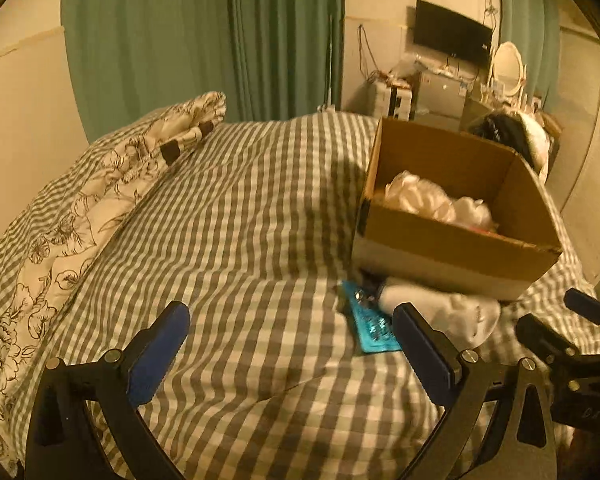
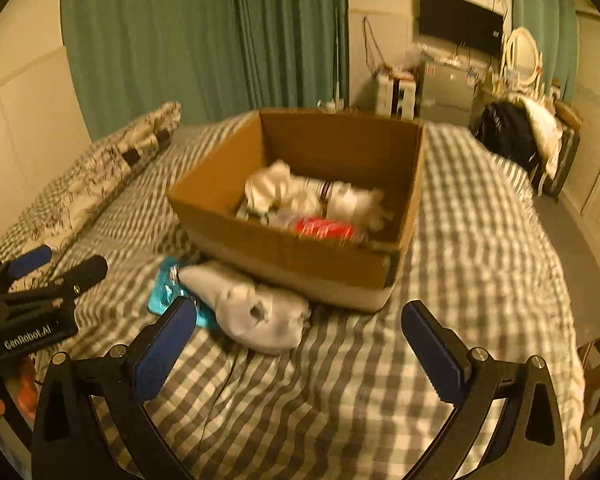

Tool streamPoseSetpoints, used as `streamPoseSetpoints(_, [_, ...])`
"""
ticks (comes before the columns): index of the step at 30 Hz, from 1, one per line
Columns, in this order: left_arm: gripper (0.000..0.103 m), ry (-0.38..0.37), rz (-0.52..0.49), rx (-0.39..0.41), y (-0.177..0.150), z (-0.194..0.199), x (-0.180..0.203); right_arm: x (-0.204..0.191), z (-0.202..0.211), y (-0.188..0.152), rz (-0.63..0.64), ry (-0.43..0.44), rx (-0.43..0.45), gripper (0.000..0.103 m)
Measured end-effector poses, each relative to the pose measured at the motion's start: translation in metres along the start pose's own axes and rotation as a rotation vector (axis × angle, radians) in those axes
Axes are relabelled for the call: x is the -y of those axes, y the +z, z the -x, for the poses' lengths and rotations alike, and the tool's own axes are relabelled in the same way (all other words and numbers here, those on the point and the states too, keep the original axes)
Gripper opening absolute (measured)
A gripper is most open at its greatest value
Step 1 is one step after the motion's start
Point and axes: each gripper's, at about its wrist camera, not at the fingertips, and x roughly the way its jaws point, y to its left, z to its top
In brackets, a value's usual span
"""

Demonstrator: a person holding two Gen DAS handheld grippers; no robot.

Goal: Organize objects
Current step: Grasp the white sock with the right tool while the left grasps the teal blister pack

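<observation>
An open cardboard box [image 1: 456, 240] [image 2: 300, 252] stands on a grey checked bed cover [image 1: 240, 220] [image 2: 480, 240]. It holds white crumpled items [image 2: 284, 190] [image 1: 440, 200] and a red item [image 2: 324, 227]. In front of the box lie a white sock [image 2: 256, 308] [image 1: 452, 312] and a teal blister pack [image 2: 166, 292] [image 1: 374, 326], partly under the sock. My left gripper [image 1: 290, 336] is open and empty, to the left of them. My right gripper [image 2: 296, 332] is open and empty, just short of the sock.
A floral pillow [image 1: 100, 200] [image 2: 100, 176] lies along the bed's left side by the wall. Green curtains [image 1: 204, 40] hang behind. A TV [image 1: 452, 36], a mirror and cluttered furniture stand at the far right. A dark bag [image 2: 508, 132] sits beyond the bed.
</observation>
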Motion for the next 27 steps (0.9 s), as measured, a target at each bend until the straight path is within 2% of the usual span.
streamPoseSetpoints(5, [0.103,0.017,0.001,-0.039,-0.004,-0.01,-0.007,-0.012,-0.028,-0.004,0.025,0.027,-0.067,0.103])
streamPoseSetpoints(16, [0.103,0.0,0.047,-0.072,-0.008,-0.02,-0.022,-0.026,-0.09,0.002,0.014,0.038,-0.193,0.102])
streamPoseSetpoints(18, [0.103,-0.002,0.05,-0.072,-0.008,-0.02,-0.023,-0.029,-0.101,0.0,0.019,0.048,-0.221,0.098])
streamPoseSetpoints(20, [0.103,0.001,0.043,-0.071,-0.009,-0.019,-0.021,-0.03,-0.108,-0.003,0.034,0.02,-0.241,0.081])
streamPoseSetpoints(23, [0.103,0.002,0.023,-0.073,-0.009,-0.018,-0.018,-0.024,-0.103,-0.003,0.022,0.024,-0.224,0.064])
streamPoseSetpoints(27, [0.103,-0.007,-0.015,-0.09,-0.013,-0.018,-0.008,-0.019,-0.072,-0.008,0.021,0.044,-0.166,0.059])
